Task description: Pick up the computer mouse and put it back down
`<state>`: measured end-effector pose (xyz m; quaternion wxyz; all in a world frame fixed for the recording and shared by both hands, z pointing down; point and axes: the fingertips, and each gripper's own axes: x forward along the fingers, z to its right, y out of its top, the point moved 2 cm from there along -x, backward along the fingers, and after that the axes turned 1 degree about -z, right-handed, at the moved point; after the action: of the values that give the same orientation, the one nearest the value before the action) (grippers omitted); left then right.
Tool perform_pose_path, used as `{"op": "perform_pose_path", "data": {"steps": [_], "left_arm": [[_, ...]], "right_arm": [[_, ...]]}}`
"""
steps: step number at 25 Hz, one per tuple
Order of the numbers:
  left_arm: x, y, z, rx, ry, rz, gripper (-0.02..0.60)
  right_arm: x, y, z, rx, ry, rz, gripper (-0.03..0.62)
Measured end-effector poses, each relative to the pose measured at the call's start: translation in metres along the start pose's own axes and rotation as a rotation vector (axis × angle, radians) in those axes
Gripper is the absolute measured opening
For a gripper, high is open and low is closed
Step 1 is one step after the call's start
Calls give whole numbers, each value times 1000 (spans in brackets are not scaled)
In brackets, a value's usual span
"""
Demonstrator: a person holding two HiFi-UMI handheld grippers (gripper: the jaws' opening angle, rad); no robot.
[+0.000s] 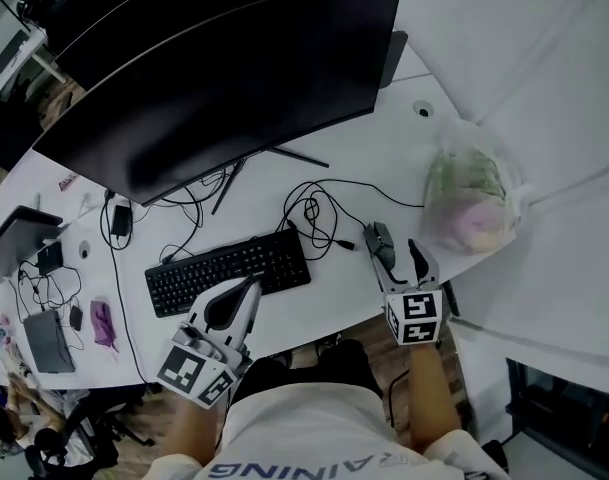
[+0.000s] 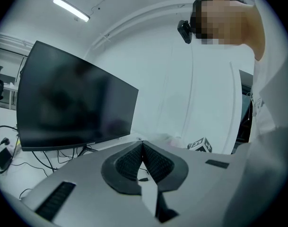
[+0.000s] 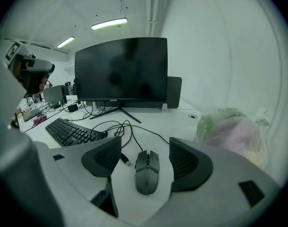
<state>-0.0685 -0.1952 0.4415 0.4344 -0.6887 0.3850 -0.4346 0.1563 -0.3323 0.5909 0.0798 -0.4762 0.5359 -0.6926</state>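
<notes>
A dark grey computer mouse [image 1: 382, 239] lies on the white desk [image 1: 329, 298] near its front edge, its cable running off toward the monitor. In the right gripper view the mouse [image 3: 147, 171] sits flat between the two jaws, with a gap on each side. My right gripper [image 1: 395, 252] is open around it, low over the desk, and its pads do not touch it. My left gripper [image 1: 246, 286] hovers over the front edge of the keyboard. Its jaws meet at the tips in the left gripper view [image 2: 143, 144], shut with nothing between them.
A black keyboard [image 1: 229, 270] lies left of the mouse. Behind it stands a wide black monitor [image 1: 234, 78] on a splayed stand. Loose cables [image 1: 314, 208] coil between keyboard and mouse. A full plastic bag [image 1: 469, 198] sits just right of the mouse. Small clutter lies at the far left.
</notes>
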Motion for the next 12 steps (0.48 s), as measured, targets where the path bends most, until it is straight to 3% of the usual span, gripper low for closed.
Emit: {"op": "perform_pose_path", "data": {"steps": [12], "left_arm": [[24, -20, -9, -50, 31, -55, 8]], "right_arm": [[67, -55, -1, -22, 38, -161, 341]]}}
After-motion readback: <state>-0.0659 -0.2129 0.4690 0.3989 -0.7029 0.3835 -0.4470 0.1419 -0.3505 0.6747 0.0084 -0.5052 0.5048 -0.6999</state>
